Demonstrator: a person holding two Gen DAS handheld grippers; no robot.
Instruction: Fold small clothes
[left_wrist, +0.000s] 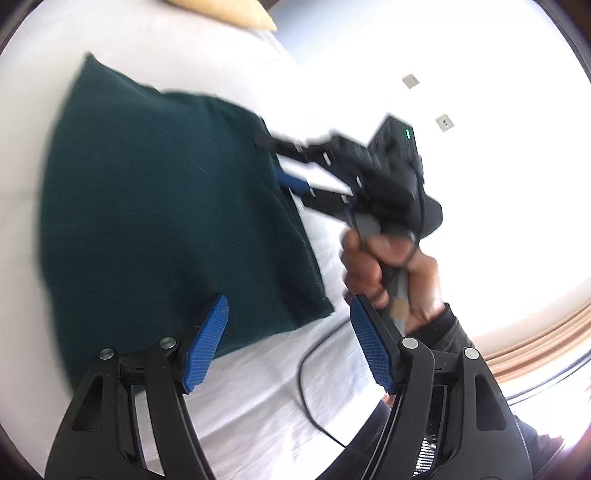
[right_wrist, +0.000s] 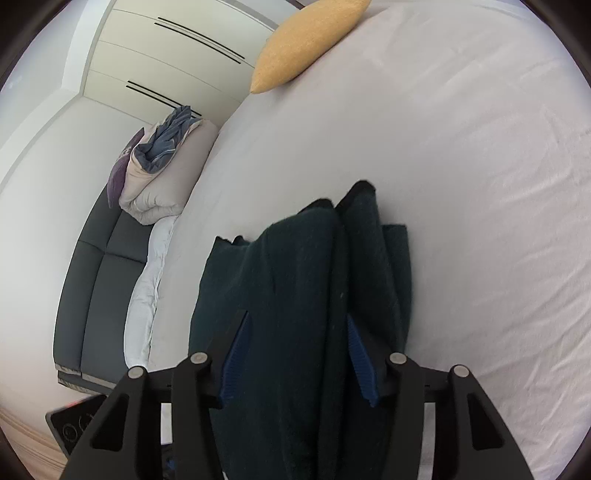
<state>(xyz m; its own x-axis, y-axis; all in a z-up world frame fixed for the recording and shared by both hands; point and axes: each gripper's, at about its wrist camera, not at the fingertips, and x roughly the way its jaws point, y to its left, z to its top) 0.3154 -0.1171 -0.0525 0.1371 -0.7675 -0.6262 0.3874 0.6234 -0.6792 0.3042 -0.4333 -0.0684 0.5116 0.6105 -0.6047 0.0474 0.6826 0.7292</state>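
Note:
A dark green cloth (left_wrist: 166, 206) lies on the white bed sheet (left_wrist: 258, 406). My left gripper (left_wrist: 288, 343) is open and empty just above the cloth's near edge, its blue pads wide apart. My right gripper (left_wrist: 275, 158) reaches in from the right and its fingers stand apart at the cloth's right edge. In the right wrist view the cloth (right_wrist: 306, 288) is bunched in folds and drapes between the spread fingers of the right gripper (right_wrist: 297, 332); the blue pads (right_wrist: 236, 354) are apart and do not pinch it.
A yellow pillow (right_wrist: 306, 40) lies at the bed's far edge. A folded duvet (right_wrist: 162, 173) sits on a grey couch (right_wrist: 96, 288) beside the bed. A black cable (left_wrist: 306, 387) runs over the sheet near my left gripper. White wardrobe doors (right_wrist: 177, 48) stand behind.

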